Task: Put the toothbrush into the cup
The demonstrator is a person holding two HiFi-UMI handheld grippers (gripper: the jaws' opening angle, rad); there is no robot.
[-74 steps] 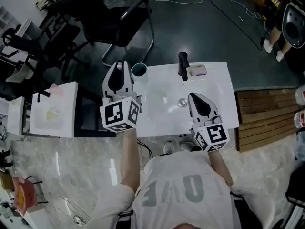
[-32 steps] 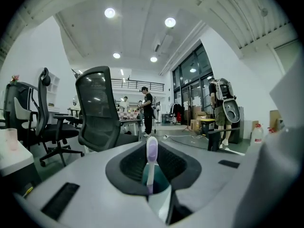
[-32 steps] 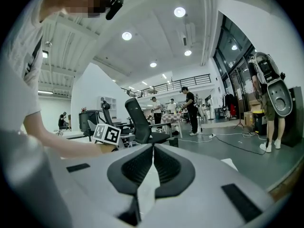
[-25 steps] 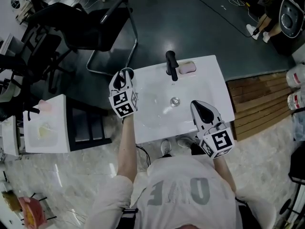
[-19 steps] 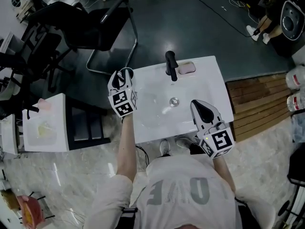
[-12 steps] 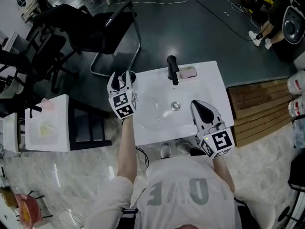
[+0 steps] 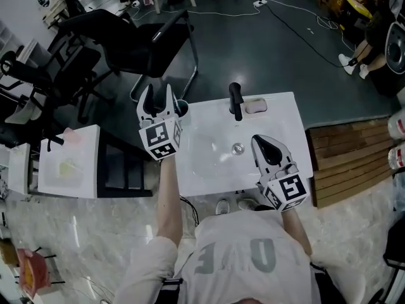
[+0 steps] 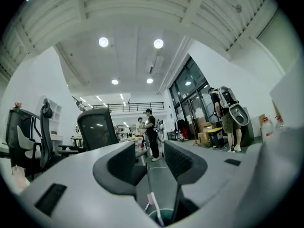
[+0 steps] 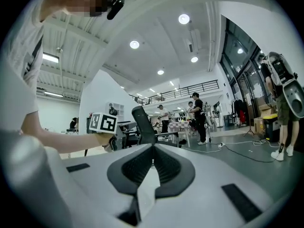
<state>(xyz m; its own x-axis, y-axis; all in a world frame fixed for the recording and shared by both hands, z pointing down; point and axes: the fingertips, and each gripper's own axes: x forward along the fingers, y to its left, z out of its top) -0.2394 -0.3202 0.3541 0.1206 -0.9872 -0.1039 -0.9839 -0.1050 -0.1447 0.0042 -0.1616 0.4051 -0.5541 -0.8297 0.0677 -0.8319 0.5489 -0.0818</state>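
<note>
Toothbrush leans inside the teal cup, with its pinkish head up. The white sink fills the middle, and the cup is at its far left corner. The left gripper hovers over the cup, its jaws opening with nothing between them. The right gripper is over the sink's near right part, jaws together and empty. A black faucet stands at the back.

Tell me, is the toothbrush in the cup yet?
Yes, it looks done: the toothbrush stands in the cup. In hand: nothing. The left hand-held gripper hangs above the cup, its jaws opening with nothing between them. The right hand-held gripper is shut and empty. Left to do: probably only moving away.
</note>
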